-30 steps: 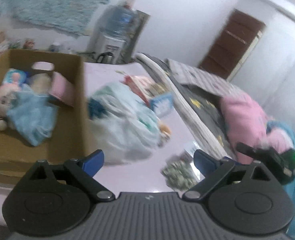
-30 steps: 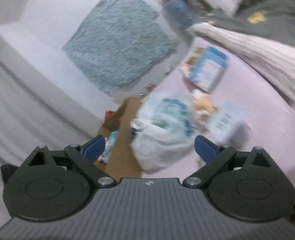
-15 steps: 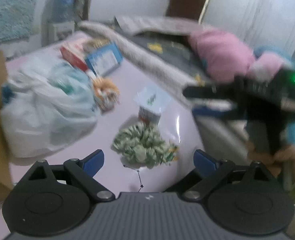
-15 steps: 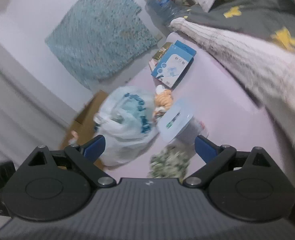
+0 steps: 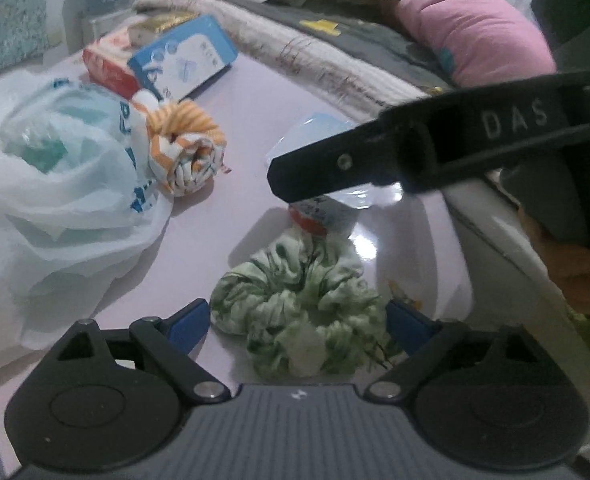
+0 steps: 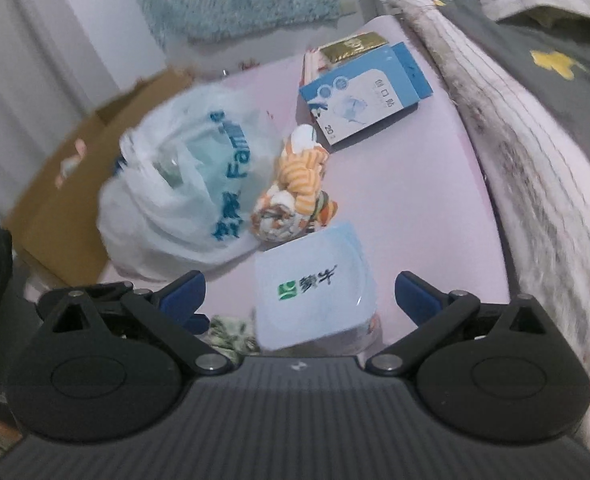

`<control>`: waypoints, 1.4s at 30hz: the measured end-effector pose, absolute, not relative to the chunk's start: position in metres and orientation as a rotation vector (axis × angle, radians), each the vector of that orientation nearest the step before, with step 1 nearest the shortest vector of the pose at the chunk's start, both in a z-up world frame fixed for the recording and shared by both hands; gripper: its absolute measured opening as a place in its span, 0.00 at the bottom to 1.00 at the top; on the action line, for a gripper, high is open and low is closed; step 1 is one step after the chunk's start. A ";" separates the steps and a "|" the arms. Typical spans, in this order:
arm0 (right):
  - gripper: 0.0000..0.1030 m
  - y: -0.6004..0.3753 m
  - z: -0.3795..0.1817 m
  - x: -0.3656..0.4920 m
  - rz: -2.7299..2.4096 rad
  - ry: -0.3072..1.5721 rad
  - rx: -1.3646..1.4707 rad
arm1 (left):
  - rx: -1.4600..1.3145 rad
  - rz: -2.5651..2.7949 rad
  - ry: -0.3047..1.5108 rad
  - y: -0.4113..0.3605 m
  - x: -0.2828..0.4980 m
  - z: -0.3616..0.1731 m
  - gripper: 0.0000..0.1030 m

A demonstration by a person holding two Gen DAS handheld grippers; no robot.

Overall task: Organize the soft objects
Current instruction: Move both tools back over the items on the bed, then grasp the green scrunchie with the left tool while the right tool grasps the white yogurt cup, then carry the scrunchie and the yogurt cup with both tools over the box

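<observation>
Green scrunchie (image 5: 303, 304) lies on the pink table (image 5: 231, 216), framed between the spread jaws of the left gripper (image 5: 297, 322), apparently poised to pinch it. Just beyond, the right gripper (image 6: 299, 294), jaws just widened and empty, straddles a yogurt cup (image 6: 315, 288). Farther back, a rolled striped sock (image 5: 187, 148) rests against a plastic bag (image 5: 55, 184).

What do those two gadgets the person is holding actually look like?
Each is matte black plastic: a ribbed grey-black body, two round hubs, angled link arms with silver pins, and blue-padded fingertips. The left gripper matches the right gripper. Seen side-on, the right one bears raised letters "DAS".
</observation>
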State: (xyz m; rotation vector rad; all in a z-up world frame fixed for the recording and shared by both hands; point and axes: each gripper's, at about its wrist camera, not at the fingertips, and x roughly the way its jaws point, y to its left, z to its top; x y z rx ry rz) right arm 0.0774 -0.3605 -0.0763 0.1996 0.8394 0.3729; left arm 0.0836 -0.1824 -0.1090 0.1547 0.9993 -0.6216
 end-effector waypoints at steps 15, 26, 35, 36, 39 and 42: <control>0.61 -0.362 -0.082 0.093 0.381 0.938 0.180 | 0.116 -0.617 0.958 -0.178 0.092 -0.106 0.33; 0.58 -0.369 -0.071 0.079 0.334 0.891 0.244 | 0.011 -0.600 0.948 -0.159 0.091 -0.093 0.17; 0.58 -0.370 -0.016 0.056 0.345 0.786 0.251 | -0.103 -0.610 0.832 -0.126 0.065 -0.035 0.17; 0.58 -0.367 -0.007 0.054 0.357 0.771 0.246 | -0.118 -0.609 0.809 -0.119 0.061 -0.025 0.17; 0.58 -0.352 0.023 0.050 0.414 0.730 0.230 | -0.157 -0.579 0.746 -0.094 0.047 0.001 0.17; 0.58 -0.331 0.051 0.053 0.504 0.680 0.226 | -0.208 -0.523 0.685 -0.062 0.034 0.023 0.17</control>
